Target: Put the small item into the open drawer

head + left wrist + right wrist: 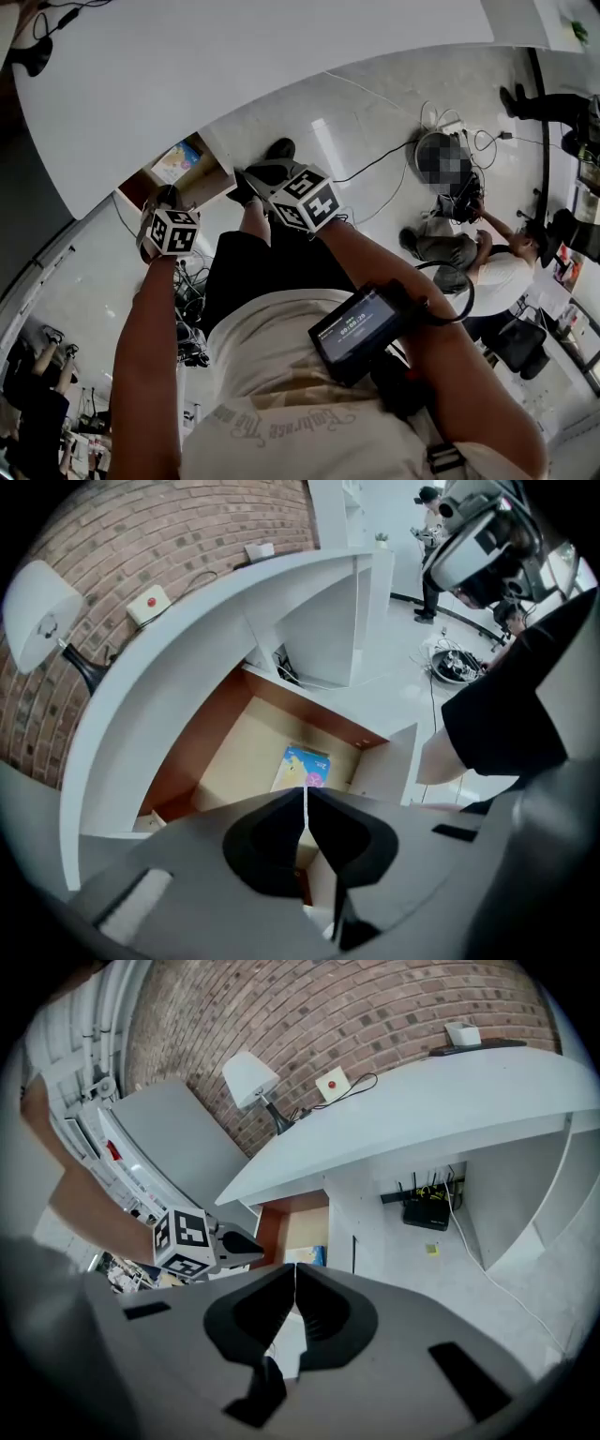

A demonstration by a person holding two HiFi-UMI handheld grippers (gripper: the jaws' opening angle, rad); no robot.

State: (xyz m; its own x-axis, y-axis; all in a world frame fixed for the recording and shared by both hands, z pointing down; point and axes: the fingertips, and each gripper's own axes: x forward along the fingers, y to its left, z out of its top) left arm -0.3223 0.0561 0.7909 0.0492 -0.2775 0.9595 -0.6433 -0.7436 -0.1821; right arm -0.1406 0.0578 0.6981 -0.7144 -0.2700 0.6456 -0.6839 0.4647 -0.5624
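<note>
The small item (302,766), a flat blue and yellow packet, lies on the floor of the open drawer (202,752) under the white curved desk. My left gripper (307,799) hangs above the drawer's near end, jaws shut with nothing between them. In the head view the drawer (141,190) shows at the desk edge with the packet (176,161) in it, and the left gripper (161,202) sits just in front. My right gripper (295,1274) is shut and empty, held to the right of the drawer; it sees the left gripper (246,1244) beside the drawer (302,1227).
A white desk top (234,66) spans the scene before a brick wall (375,1016). A lamp (248,1077) stands on it. A black router (427,1213) and cables lie below the desk. A person (487,272) crouches on the floor at right among cables.
</note>
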